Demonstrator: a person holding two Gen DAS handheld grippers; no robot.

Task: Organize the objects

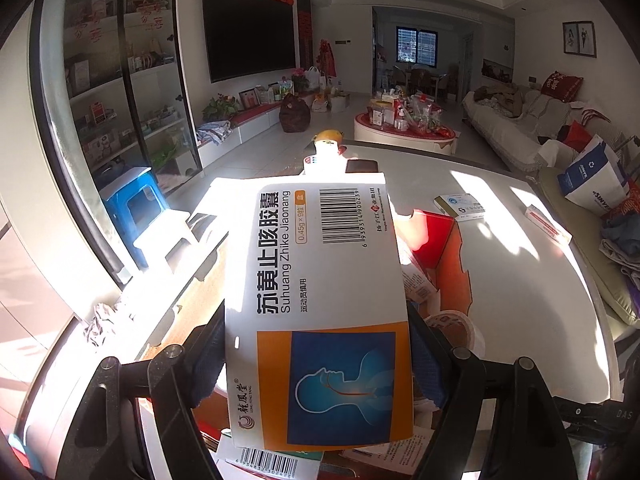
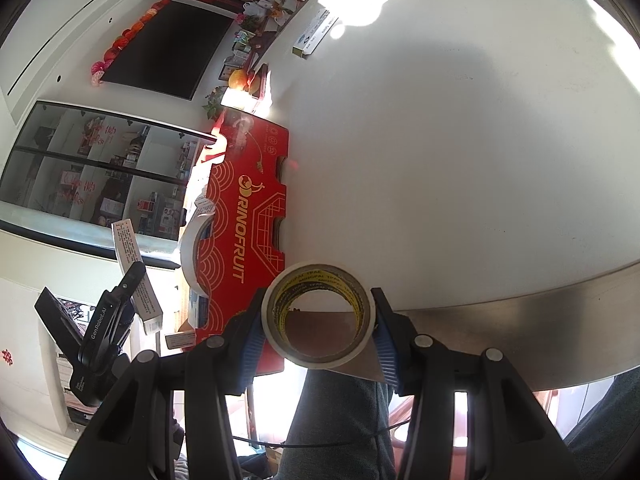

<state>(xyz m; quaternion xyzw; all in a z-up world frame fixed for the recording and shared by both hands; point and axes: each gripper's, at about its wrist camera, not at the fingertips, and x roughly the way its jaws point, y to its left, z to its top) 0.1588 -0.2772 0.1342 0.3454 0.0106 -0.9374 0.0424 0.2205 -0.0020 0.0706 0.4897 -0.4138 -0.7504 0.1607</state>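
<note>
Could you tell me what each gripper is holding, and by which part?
Left gripper: medicine box, clamped across its long side edges, near one end. Right gripper: tape roll, pinched across its outer rim.

From the left wrist we look close along a medicine box (image 1: 316, 300) across the living room. Our right wrist view, rolled sideways, faces the white table (image 2: 460, 140); both share the red fruit box (image 2: 244, 216).

medicine box (image 1: 320, 304): glossy card | tape roll (image 2: 319, 314): smooth paper | table (image 2: 460, 140): matt white, metal rim

I count one tape roll (image 2: 319, 315), one red fruit box (image 2: 244, 216), and three medicine boxes: (image 1: 316, 304), (image 1: 460, 203), (image 1: 547, 225).
</note>
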